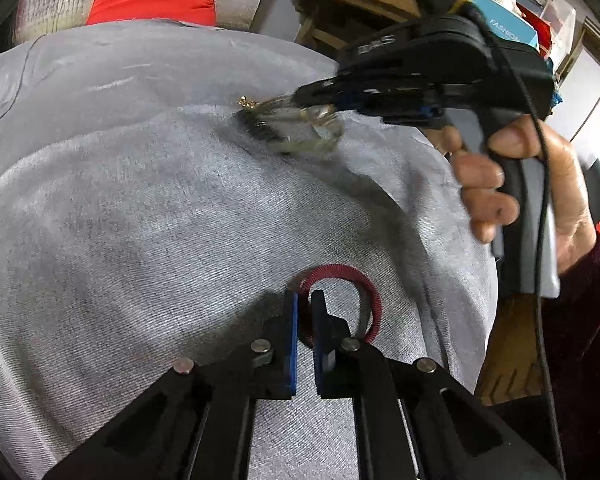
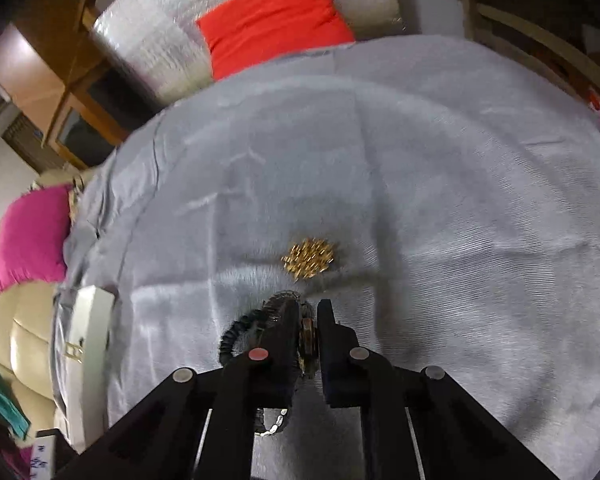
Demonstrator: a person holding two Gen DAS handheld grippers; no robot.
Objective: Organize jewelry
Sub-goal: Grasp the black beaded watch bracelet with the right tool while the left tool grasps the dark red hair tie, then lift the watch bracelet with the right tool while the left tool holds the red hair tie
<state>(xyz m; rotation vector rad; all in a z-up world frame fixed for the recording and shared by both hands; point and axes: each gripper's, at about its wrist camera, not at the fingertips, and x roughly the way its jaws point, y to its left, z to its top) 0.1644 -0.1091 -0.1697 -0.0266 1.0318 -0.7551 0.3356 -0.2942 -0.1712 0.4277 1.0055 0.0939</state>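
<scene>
Red ribbed bangle: stiff, light hoop lying on the grey woven cloth; the rim looks the best place to pinch.
Left claw: fingers nearly together astride the bangle's rim; whether they clamp it, I cannot tell.
Right claw: closed on a dark beaded bracelet with gold links, limp and likely to swing.
Gold spiky brooch: on the cloth just beyond the right claw; prickly, probably snags fabric.
</scene>
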